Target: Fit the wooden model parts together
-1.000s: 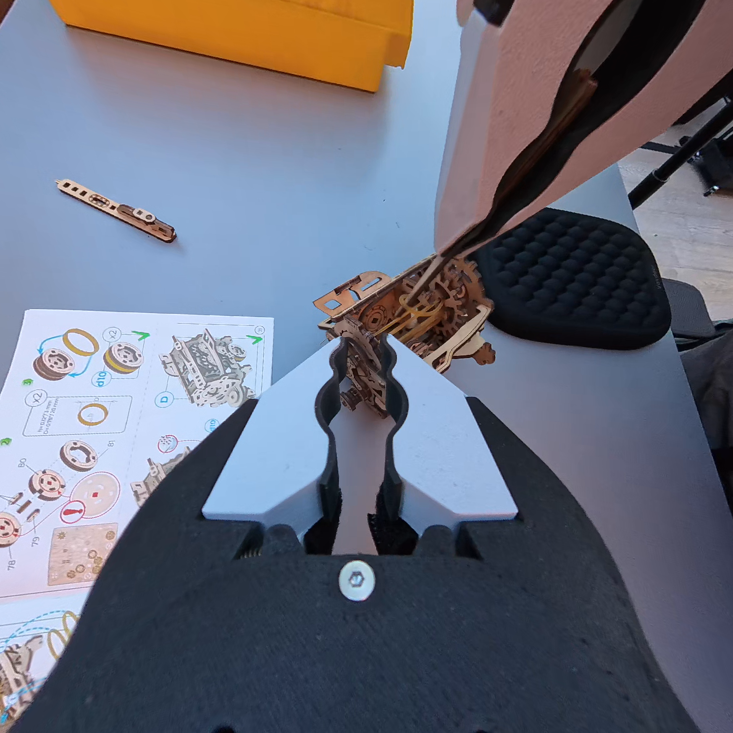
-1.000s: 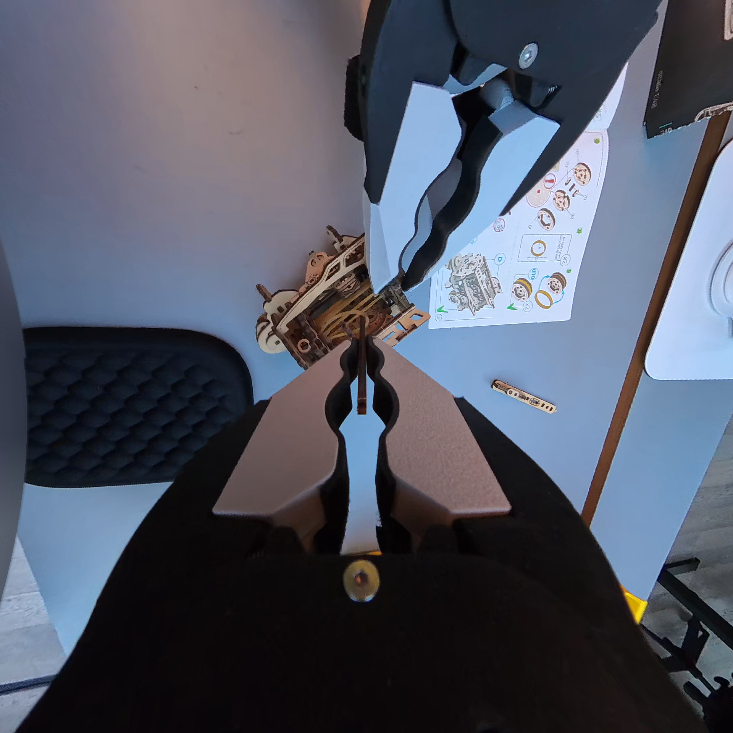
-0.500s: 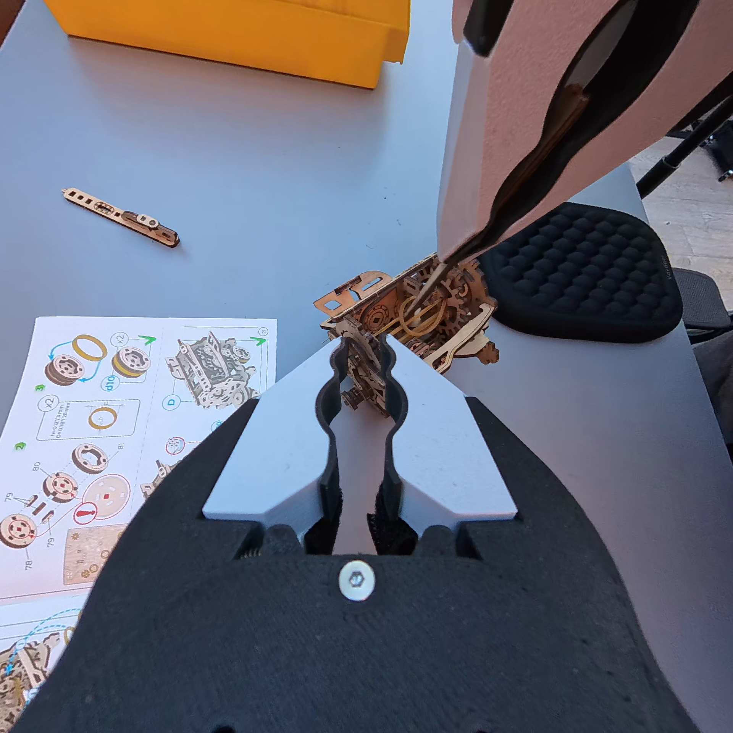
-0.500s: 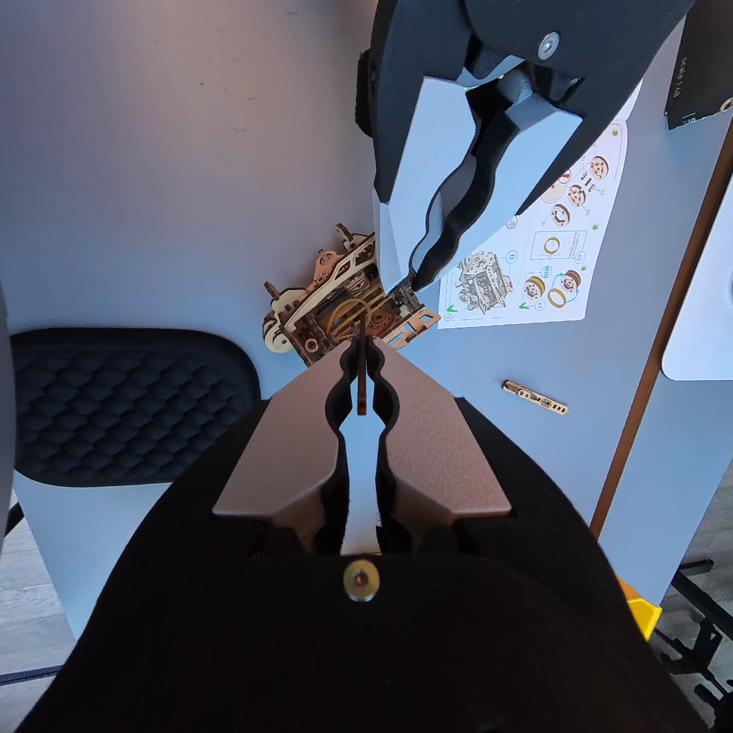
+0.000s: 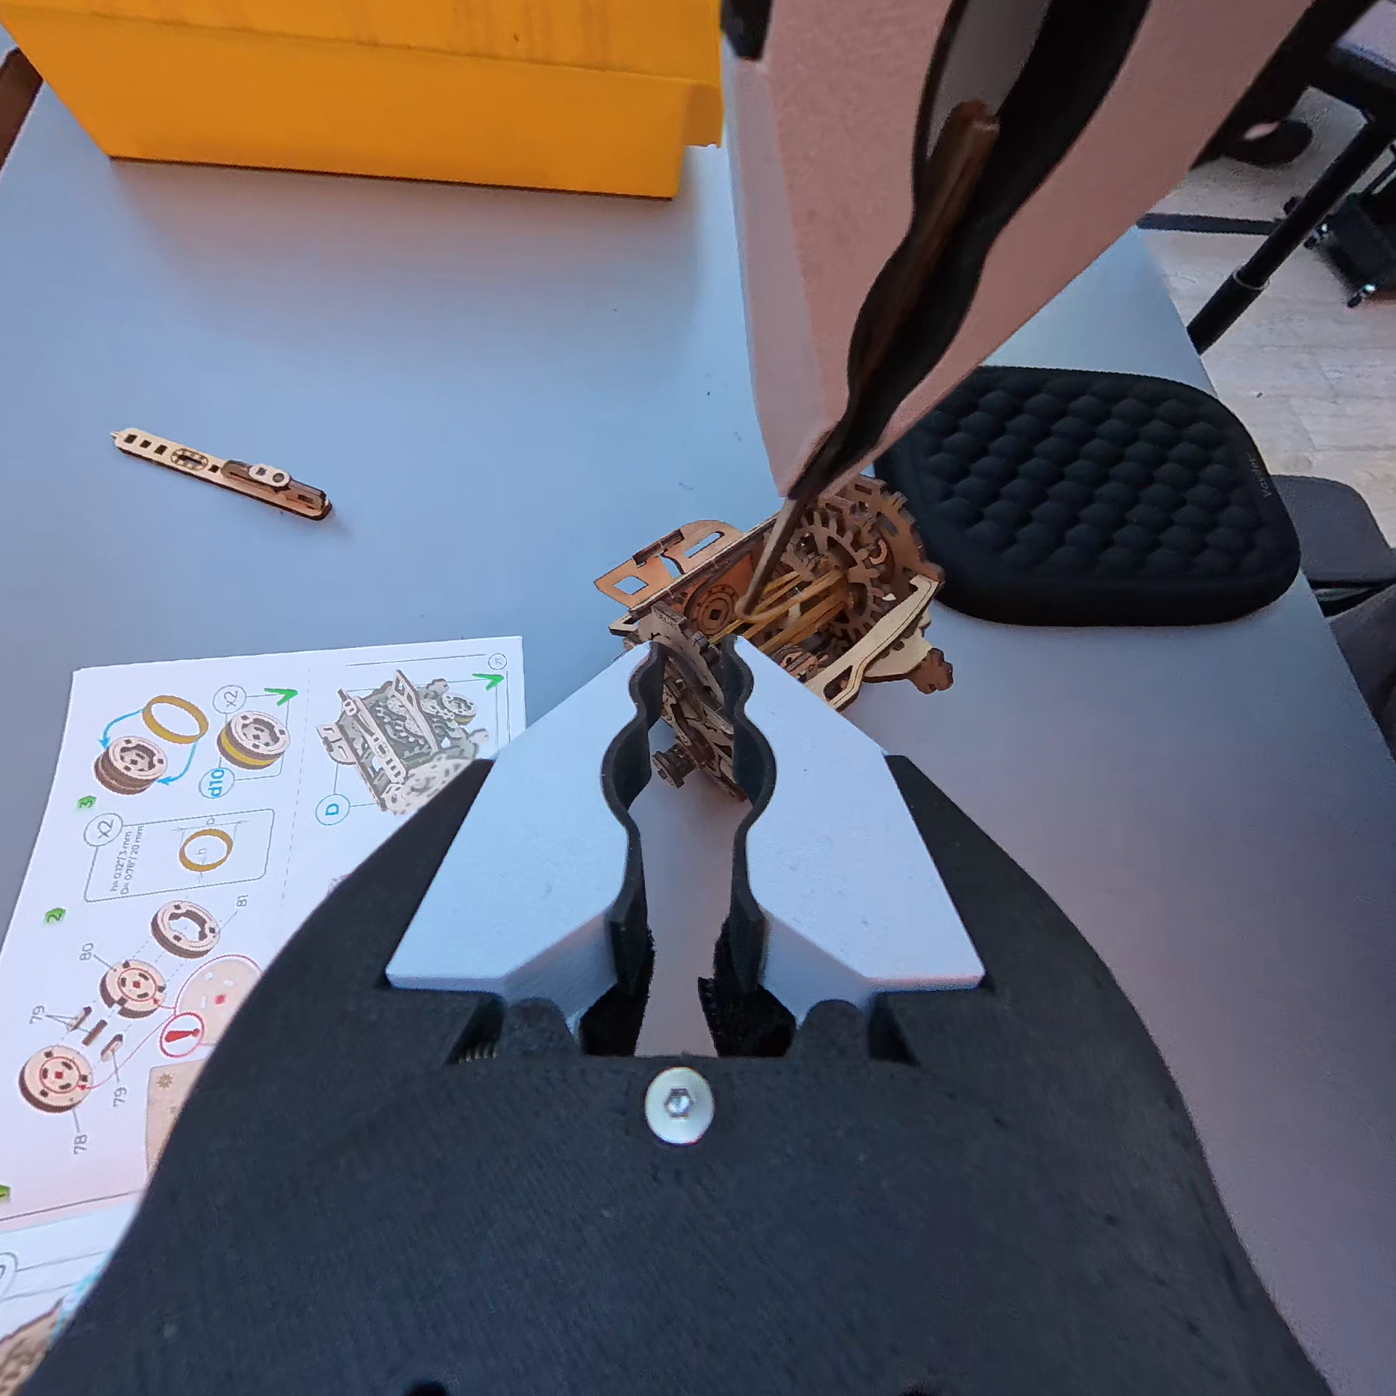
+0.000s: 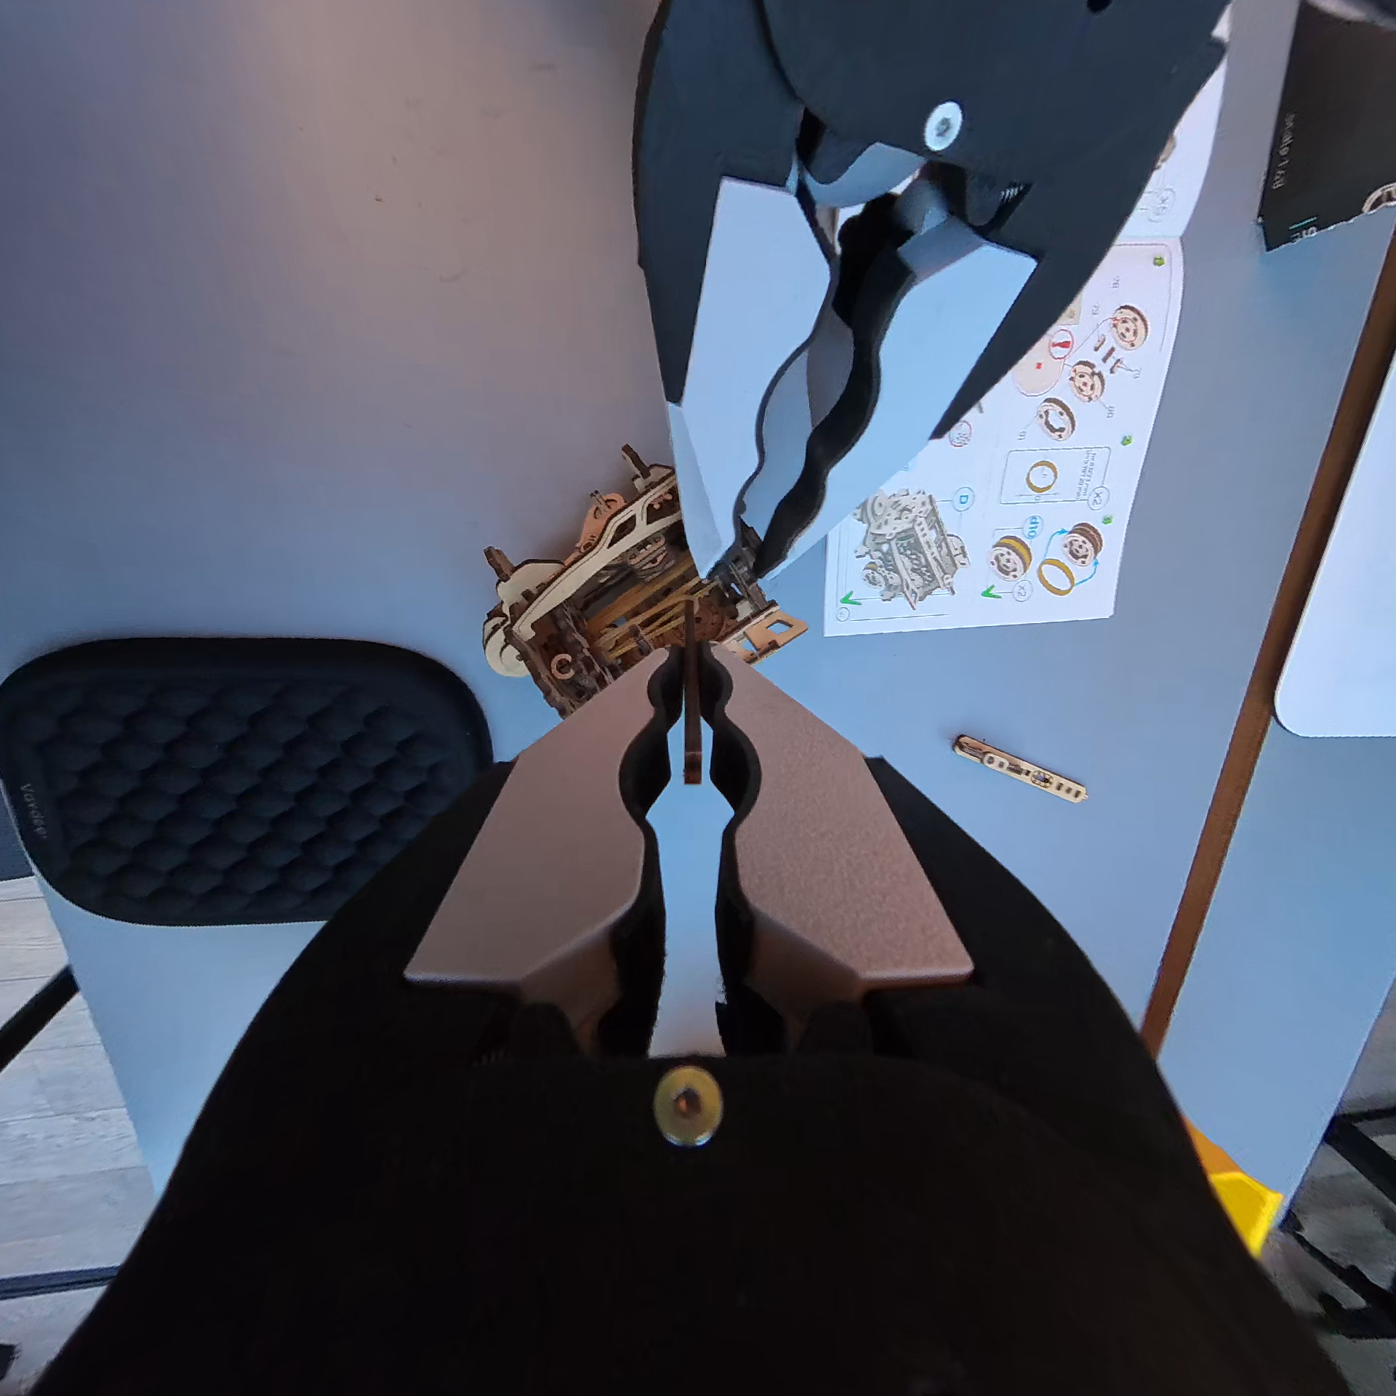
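Step in hand: judged to be the seating of a thin wooden stick [image 6: 691, 710] into the wooden model [image 5: 786, 604]; the fit was not yet made.
Loose strip: a slotted wooden strip [image 5: 223, 474] lay alone on the grey table [image 5: 453, 340], well to the left of the model and apart from both tools.
Instruction sheet: a printed sheet [image 5: 227, 831] lay flat at the left, near the model's left side; not in use by either tool.
Left gripper: the left gripper [image 5: 689, 665] was pinched on the model's near upright plate, one grey finger on each face, holding the model down on the table.
Model position: directly ahead of the left gripper's tips, on the table, with the black pad [image 5: 1088, 498] just beside it on the right.
Right gripper: the right gripper [image 6: 689, 665] was pressed together on the stick, which stood out past its tips.
Stick to model: the stick's far end reached down among the yellow rubber bands [image 5: 793, 600] and gears; whether it touched a socket could not be told.
Next move, judged: a slow push along the stick's own line, the left grip kept firm.
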A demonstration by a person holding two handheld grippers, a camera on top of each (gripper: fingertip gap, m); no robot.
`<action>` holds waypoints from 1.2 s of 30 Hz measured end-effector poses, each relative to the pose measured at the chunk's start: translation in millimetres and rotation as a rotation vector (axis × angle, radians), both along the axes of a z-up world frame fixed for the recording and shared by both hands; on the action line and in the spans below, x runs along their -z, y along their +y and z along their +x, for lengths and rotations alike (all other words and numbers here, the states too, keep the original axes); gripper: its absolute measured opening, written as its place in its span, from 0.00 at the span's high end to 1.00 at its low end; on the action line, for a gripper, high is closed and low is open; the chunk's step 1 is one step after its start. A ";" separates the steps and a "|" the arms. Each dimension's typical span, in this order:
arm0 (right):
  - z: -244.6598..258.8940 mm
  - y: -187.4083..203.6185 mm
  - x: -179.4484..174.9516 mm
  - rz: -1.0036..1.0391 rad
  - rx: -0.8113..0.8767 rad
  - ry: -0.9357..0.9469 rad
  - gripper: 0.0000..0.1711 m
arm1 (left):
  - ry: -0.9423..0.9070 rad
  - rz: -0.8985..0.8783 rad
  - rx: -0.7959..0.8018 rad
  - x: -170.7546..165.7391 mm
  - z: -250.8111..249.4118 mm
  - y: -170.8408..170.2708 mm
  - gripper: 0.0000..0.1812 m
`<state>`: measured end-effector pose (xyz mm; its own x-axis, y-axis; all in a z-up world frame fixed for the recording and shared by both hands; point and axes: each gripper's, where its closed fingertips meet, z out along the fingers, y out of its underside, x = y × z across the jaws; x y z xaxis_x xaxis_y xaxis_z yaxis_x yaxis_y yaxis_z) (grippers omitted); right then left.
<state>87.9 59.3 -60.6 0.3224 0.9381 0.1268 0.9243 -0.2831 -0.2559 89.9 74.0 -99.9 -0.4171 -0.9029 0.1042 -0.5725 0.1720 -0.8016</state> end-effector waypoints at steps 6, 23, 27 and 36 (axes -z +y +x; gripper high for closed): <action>-1.8 4.6 -0.8 -0.032 0.002 0.022 0.99 | -0.021 -0.012 0.030 0.7 0.8 2.0 0.93; -9.4 8.2 -4.0 0.084 -0.078 0.028 0.99 | -0.047 -0.014 0.096 2.9 0.7 0.8 0.94; -8.5 2.6 -2.3 0.093 -0.074 0.049 0.99 | -0.048 -0.026 0.112 2.6 0.3 -1.6 0.93; -6.6 -2.9 -2.2 0.096 -0.062 0.082 0.99 | -0.001 -0.259 0.095 -6.2 -0.4 -3.3 0.91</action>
